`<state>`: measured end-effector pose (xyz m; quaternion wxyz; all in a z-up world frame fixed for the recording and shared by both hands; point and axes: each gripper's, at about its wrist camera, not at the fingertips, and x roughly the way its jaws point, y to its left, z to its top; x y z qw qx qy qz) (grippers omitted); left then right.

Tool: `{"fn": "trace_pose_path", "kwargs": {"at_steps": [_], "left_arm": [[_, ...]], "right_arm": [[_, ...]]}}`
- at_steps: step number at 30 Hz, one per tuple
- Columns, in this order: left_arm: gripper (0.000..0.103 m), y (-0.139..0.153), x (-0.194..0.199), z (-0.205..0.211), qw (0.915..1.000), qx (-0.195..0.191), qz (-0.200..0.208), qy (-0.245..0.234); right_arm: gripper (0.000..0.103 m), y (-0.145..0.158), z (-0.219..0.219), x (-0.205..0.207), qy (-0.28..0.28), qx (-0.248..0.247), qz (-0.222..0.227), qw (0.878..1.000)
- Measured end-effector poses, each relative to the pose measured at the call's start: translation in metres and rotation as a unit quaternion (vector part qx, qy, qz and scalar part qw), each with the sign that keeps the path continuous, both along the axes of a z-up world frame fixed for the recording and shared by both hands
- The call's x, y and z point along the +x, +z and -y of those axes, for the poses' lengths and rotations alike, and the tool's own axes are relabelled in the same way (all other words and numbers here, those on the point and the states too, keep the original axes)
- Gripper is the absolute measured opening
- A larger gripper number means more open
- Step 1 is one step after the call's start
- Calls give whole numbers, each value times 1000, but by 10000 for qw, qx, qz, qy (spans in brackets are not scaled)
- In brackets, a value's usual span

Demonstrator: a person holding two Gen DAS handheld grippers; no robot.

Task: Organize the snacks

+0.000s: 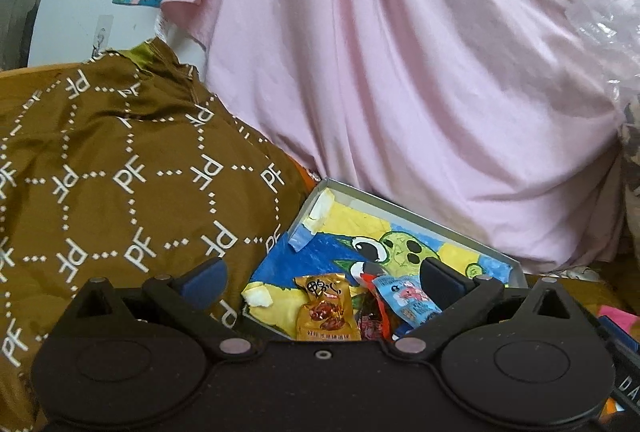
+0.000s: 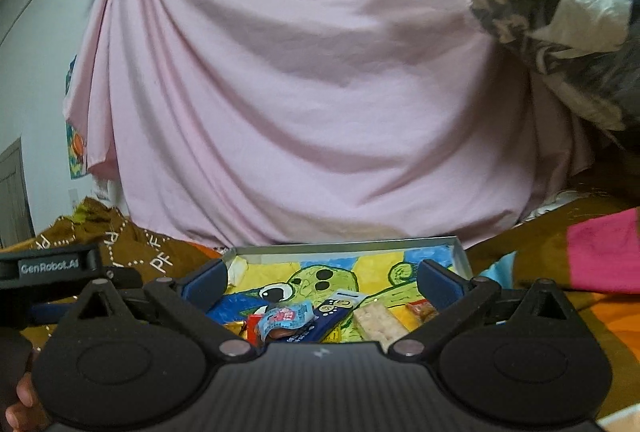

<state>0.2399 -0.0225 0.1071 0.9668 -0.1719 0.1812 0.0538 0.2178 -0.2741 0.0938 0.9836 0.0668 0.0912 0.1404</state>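
Container: shallow grey metal tray, its floor lined with a coloured crayon drawing of a green cartoon creature, lying on a bed covered in brown "PF"-patterned fabric; a pink draped sheet hangs behind its far edge.

Snacks in tray: all gathered along the near edge. Golden-brown foil packet with red picture towards the near left corner; beside it a red wrapper, partly hidden; then a light blue sachet with pink print. The right wrist view adds a dark blue stick pack, a pale cereal-type bar in clear wrap and a small orange-brown packet towards the near right corner.

Far half of tray: bare drawing only.

Left gripper: fingers spread wide, holding nothing, poised over the near edge.

Right gripper: fingers spread wide, holding nothing, likewise over the near edge.

Progress (judgement): at least six snacks sit inside the tray, so collection appears well advanced. They overlap in a loose row rather than lying sorted. No snack is seen outside the tray, though the bed around it is largely out of view.

Remaining (judgement): straightening or grouping of the packets.
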Motion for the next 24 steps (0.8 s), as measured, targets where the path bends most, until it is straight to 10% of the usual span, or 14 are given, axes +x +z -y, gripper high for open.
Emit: {"fn": "trace_pose_path", "kwargs": {"at_steps": [24], "left_arm": [[102,-2,-102,6,9979,623,121,-153]], "right_arm": [[103,7,-2,-91,-31,-288,-41,9996]]}}
